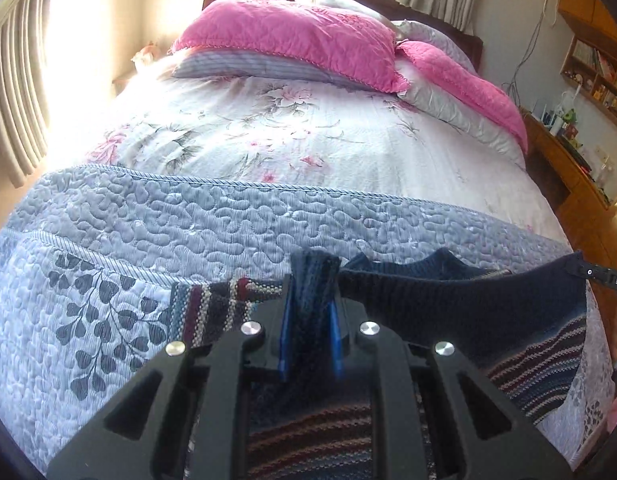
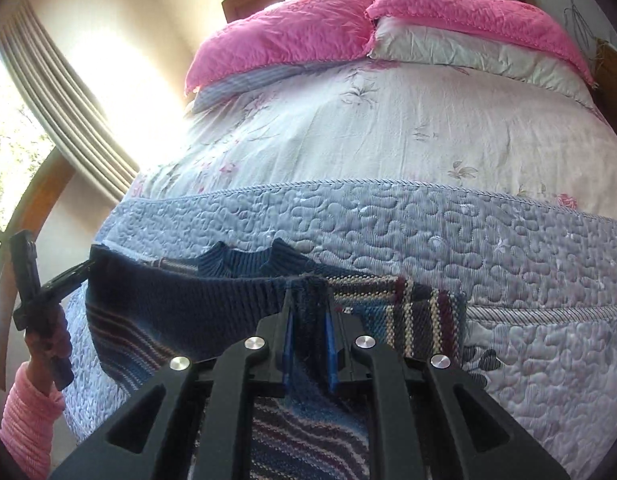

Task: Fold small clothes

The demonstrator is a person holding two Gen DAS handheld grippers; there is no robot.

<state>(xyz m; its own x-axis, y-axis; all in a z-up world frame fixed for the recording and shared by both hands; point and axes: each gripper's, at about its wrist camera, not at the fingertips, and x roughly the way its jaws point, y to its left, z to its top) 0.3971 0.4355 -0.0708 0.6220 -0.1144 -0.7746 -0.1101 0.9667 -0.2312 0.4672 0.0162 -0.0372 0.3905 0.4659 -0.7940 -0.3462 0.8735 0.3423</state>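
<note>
Left gripper [image 1: 310, 312] is clamped on the navy ribbed edge of the striped sweater [image 1: 540, 364]. Right gripper [image 2: 308, 320] grips the same edge further along. The sweater lies on the blue quilted bedspread [image 2: 468, 240] at the near bed edge; one sleeve [image 2: 424, 312] is spread sideways. Folding appears barely begun. Pink pillows [image 1: 292, 36] lie well apart; nothing obstructs.

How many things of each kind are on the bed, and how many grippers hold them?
Striped sweater: 1
Pink pillows: 2
Grippers, left gripper and right gripper, both shut on the sweater: 2
Total: 5
</note>
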